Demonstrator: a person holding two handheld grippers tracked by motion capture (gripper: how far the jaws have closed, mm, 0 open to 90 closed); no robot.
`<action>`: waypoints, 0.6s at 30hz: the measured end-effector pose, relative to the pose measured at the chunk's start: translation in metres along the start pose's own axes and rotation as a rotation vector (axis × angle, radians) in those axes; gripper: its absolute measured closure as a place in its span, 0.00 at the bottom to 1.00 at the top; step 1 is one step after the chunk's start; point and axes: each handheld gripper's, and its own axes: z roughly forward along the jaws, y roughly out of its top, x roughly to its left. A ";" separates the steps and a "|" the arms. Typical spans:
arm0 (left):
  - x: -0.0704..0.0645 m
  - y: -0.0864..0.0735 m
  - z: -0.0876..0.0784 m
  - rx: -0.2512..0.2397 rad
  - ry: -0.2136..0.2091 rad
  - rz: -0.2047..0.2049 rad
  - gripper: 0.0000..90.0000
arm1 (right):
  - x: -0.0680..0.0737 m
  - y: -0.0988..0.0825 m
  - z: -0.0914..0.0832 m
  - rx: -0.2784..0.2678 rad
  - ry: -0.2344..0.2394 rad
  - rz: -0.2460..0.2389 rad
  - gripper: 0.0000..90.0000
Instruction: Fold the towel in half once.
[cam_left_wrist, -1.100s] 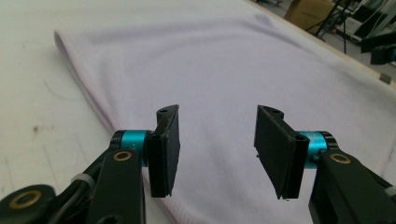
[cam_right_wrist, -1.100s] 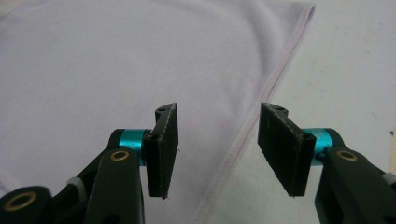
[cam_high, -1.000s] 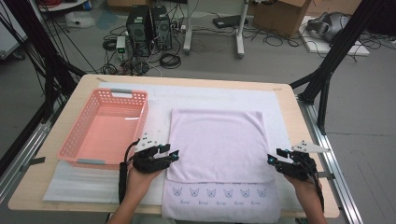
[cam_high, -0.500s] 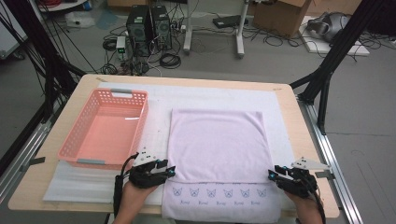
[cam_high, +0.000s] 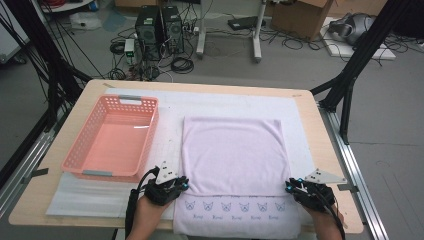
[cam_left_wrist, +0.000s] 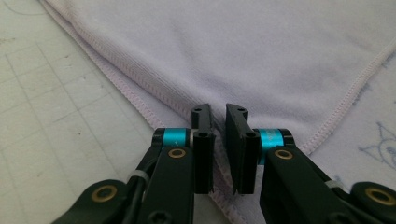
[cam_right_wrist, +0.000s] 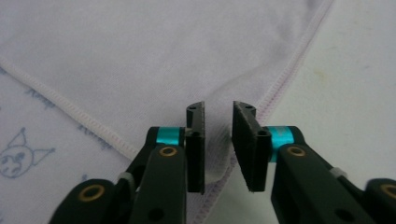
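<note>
A lilac towel (cam_high: 232, 150) lies folded on the white mat (cam_high: 230, 102), its cat-printed near strip left bare by the upper layer. My left gripper (cam_high: 184, 184) sits at the upper layer's near left corner. In the left gripper view its jaws (cam_left_wrist: 219, 114) have just been closing and stand nearly together, pinching the towel's (cam_left_wrist: 261, 51) stitched hem. My right gripper (cam_high: 290, 186) sits at the near right corner. In the right gripper view its jaws (cam_right_wrist: 218, 109) have just been closing too, with a raised ridge of the towel (cam_right_wrist: 140, 51) bunched between them.
A pink plastic basket (cam_high: 80, 162) stands empty on the left part of the mat, close to my left hand. The wooden table's near edge (cam_high: 45, 215) runs just below both hands. Black frame poles, computers and cables stand on the floor beyond the table.
Both hands slid toward the table's near edge, to the upper layer's near corners. Both pairs of jaws narrowed from wide apart to a pinch on the towel's hem.
</note>
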 end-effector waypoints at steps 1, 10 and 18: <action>0.000 0.000 0.000 -0.002 -0.003 -0.007 0.92 | 0.000 -0.001 0.002 0.016 0.001 -0.003 0.88; 0.009 -0.001 -0.008 -0.079 -0.069 -0.121 0.94 | -0.004 -0.002 0.003 0.008 0.033 0.048 0.96; 0.007 -0.008 -0.040 -0.164 -0.140 -0.190 0.95 | -0.002 -0.008 -0.021 -0.046 0.069 0.096 0.97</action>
